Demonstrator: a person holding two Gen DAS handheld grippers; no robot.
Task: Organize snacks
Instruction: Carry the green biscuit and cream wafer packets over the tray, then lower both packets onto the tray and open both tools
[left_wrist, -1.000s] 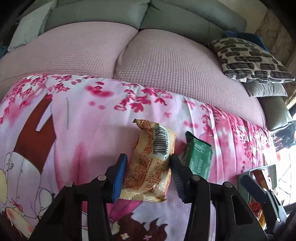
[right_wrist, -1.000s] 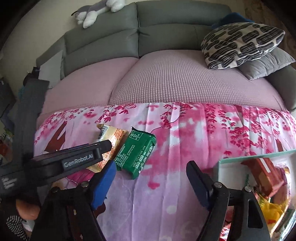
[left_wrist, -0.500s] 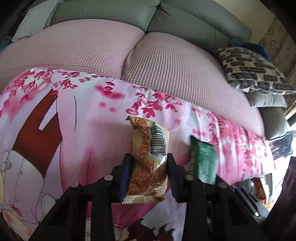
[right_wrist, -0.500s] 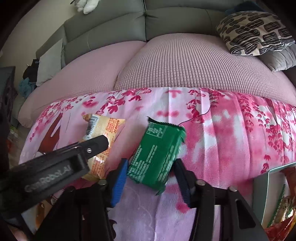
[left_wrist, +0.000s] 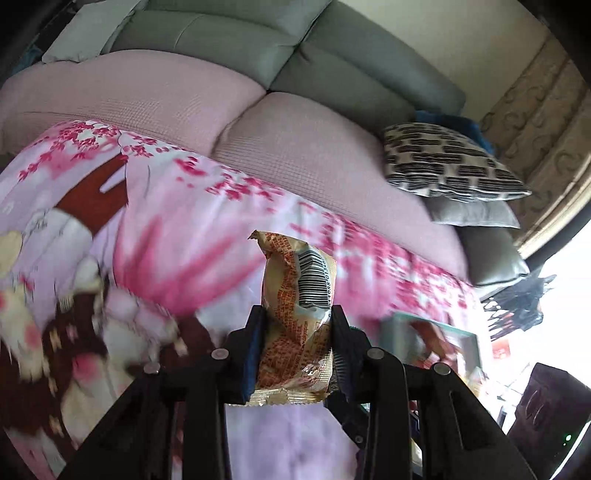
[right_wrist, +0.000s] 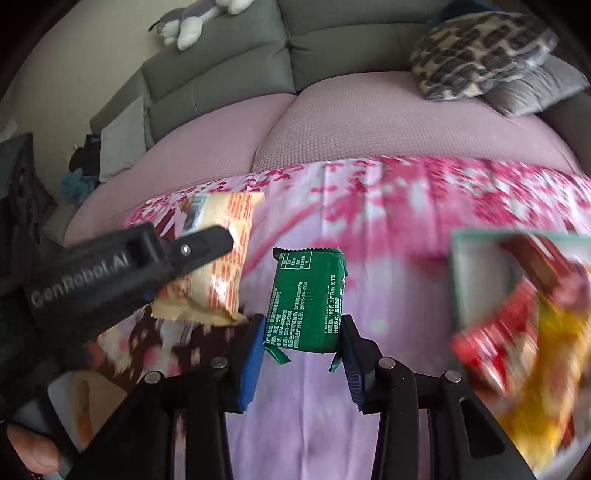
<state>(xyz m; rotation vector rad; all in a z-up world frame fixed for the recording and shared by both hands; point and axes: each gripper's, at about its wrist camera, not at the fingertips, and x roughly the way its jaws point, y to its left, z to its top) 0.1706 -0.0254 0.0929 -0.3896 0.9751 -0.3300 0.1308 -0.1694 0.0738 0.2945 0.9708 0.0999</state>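
Slip risk in left wrist view: orange snack pack (left_wrist: 295, 314) was pinched only at its lower half, top flopping free above the blanket (left_wrist: 166, 240), so a swing toward the box (left_wrist: 469, 339) could drop it. Left gripper (left_wrist: 295, 332) jaws had just closed, clamped on it. Right wrist view: right gripper (right_wrist: 303, 339) had just closed on the green pack's (right_wrist: 306, 299) near end, left of the box (right_wrist: 480, 273); same risk.

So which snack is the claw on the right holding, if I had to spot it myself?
Start at the pink blossom-print blanket spread over the sofa. Just above it, the right claw grips a green packet covered in small white print. Its neighbour, the tan and orange packet, carries a barcode and sits in the other claw.
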